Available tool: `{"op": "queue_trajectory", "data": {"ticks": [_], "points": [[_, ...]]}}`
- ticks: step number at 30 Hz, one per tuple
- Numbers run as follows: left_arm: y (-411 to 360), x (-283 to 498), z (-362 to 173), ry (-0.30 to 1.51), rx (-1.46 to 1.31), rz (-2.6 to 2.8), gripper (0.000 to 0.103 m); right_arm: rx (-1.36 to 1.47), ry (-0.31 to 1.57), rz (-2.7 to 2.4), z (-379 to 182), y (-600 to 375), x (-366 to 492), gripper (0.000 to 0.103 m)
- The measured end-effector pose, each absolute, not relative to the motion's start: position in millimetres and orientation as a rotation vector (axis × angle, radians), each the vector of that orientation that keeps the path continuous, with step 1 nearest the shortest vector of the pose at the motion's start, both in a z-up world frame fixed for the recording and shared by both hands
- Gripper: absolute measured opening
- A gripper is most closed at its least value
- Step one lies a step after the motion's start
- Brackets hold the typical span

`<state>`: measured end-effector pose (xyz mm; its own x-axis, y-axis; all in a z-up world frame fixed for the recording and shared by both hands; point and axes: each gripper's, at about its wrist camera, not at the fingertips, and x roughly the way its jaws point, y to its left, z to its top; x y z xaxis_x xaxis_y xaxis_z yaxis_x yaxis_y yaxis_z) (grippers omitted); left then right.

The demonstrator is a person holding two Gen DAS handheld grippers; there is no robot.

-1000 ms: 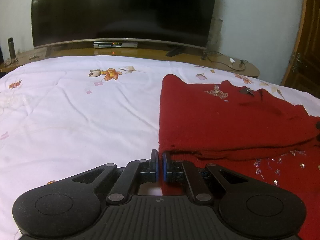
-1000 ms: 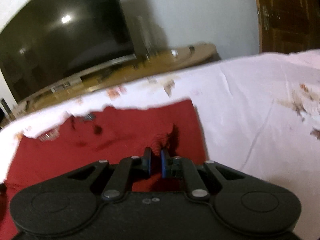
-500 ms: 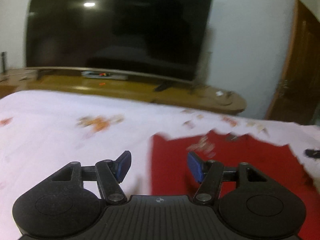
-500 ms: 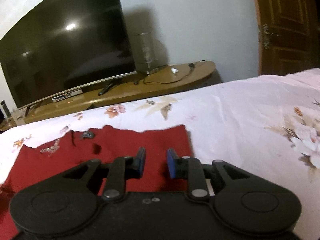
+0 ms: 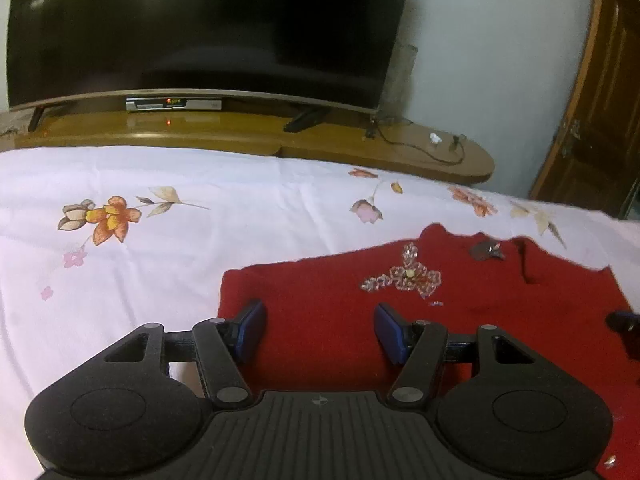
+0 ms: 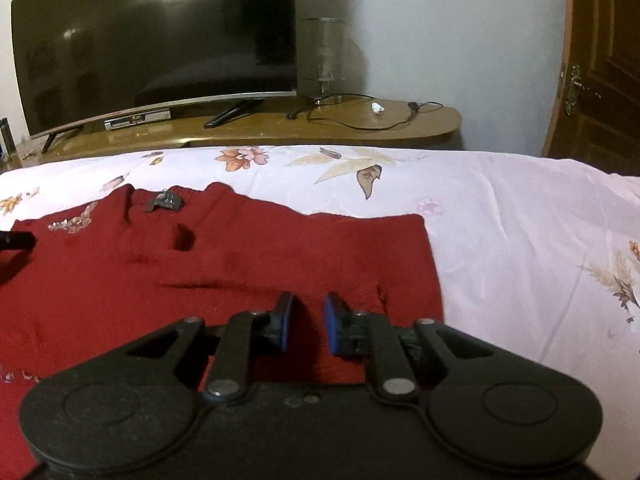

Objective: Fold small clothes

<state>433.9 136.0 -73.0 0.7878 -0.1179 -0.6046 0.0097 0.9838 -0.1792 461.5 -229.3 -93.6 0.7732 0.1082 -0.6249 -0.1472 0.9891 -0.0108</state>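
Observation:
A red knitted sweater (image 5: 480,320) (image 6: 260,248) lies flat on the floral bedsheet (image 5: 160,264), with a beaded ornament (image 5: 404,278) near its neckline. My left gripper (image 5: 320,320) hovers open over the sweater's left part, and nothing sits between its blue pads (image 5: 252,320). My right gripper (image 6: 308,316) hangs over the sweater's right part near its edge. Its jaws are closing with a narrow gap left, and no fabric is pinched between them. A tip of the other gripper shows at the edge of each view.
Beyond the bed's far edge stands a low wooden TV stand (image 5: 360,140) with a large dark TV (image 5: 200,28), a set-top box (image 5: 172,103), cables and a glass cylinder (image 6: 323,60). A wooden door (image 6: 600,60) is at the right. Bare sheet (image 6: 520,240) spreads around the sweater.
Both grippers let go of the sweater fabric they were shut on. The left one opened wide and moved over the sweater. The right one opened, then narrowed a little.

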Motion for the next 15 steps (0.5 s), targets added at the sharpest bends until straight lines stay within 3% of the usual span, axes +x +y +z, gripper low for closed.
{"op": "queue_trajectory", "data": {"ticks": [2,4,8,11,15], "points": [[143.8,422.0,-58.1,0.633,-0.193,-0.058,0.061,-0.041,0.684,0.138,-89.7,-231.5,461.7,0.016],[144.0,402.7,-46.6,0.596,-0.206,-0.068,0.061,-0.014,0.656,0.13,-78.4,-235.0,452.5,0.027],[130.0,377.0,-48.5,0.616,-0.168,-0.107,0.061,0.008,0.61,0.182,-66.5,-234.7,432.2,0.027],[110.9,368.2,-69.9,0.651,-0.022,-0.077,0.061,-0.078,0.677,0.199,-88.3,-223.8,430.0,0.024],[116.6,354.9,-53.4,0.652,-0.074,-0.056,0.061,-0.071,0.68,0.171,-90.6,-226.9,428.5,0.023]]}}
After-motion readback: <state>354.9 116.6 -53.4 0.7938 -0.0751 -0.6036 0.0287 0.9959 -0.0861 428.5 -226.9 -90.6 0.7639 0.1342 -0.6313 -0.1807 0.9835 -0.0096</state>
